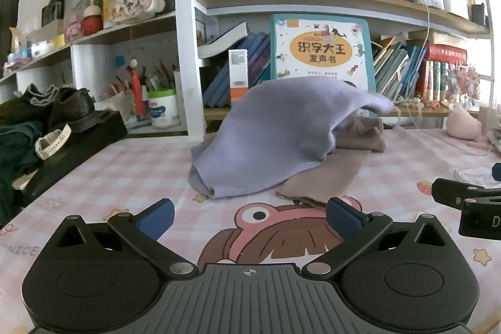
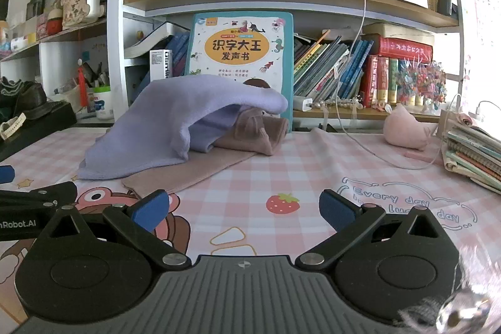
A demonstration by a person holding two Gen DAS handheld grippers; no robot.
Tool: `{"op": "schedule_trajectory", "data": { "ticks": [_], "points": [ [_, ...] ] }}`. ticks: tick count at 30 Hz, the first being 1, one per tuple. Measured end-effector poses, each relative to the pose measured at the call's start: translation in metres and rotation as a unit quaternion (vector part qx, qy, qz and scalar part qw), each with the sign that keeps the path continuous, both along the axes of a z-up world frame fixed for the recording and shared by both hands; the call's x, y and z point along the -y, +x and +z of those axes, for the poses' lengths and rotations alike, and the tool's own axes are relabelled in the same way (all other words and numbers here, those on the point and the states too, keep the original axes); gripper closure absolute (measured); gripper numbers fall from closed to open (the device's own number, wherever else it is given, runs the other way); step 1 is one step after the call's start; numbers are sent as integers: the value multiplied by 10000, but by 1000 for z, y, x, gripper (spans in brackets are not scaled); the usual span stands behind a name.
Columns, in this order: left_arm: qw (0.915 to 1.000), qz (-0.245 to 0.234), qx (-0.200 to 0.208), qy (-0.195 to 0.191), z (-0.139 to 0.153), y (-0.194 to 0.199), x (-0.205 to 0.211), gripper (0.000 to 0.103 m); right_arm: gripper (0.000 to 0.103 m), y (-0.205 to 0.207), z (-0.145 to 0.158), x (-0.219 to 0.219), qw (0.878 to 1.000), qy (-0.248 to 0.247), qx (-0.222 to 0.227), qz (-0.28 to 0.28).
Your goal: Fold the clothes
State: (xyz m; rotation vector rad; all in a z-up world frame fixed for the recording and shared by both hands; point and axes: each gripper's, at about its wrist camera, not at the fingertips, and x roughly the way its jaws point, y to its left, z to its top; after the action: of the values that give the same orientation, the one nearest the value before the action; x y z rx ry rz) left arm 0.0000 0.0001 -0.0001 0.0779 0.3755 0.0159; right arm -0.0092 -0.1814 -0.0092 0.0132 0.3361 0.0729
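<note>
A lavender garment (image 1: 275, 140) (image 2: 175, 127) lies heaped on the checked tablecloth, its top propped against a picture book. Under and beside it lies a dusty-pink garment (image 1: 325, 171) (image 2: 219, 158), partly bunched behind and spread flat toward the front. My left gripper (image 1: 249, 218) stands open just short of the lavender garment's near edge, nothing between its blue pads (image 1: 156, 219). My right gripper (image 2: 244, 208) is open too, over bare cloth to the right of the pink garment's front corner. Each gripper's tip shows at the edge of the other's view.
Behind the clothes stands a bookshelf with a large picture book (image 2: 242, 52). A black box (image 1: 78, 146) with shoes sits at the left. A pink plush (image 2: 405, 127), a charging cable (image 2: 369, 152) and a stack of notebooks (image 2: 472, 155) lie at the right.
</note>
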Motion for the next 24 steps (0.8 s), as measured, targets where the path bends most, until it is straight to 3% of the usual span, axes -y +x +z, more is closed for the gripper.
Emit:
{"op": "schedule_trajectory", "data": {
  "ticks": [9,24],
  "points": [
    [9998,29,40,-194,-4,-1,-5,0,0,1,-1,-3,10000,-42,1,9],
    [10000,16,-2,-74,-2,2,-3,0,0,1,2,0,10000,-61,-48,26]
  ]
}}
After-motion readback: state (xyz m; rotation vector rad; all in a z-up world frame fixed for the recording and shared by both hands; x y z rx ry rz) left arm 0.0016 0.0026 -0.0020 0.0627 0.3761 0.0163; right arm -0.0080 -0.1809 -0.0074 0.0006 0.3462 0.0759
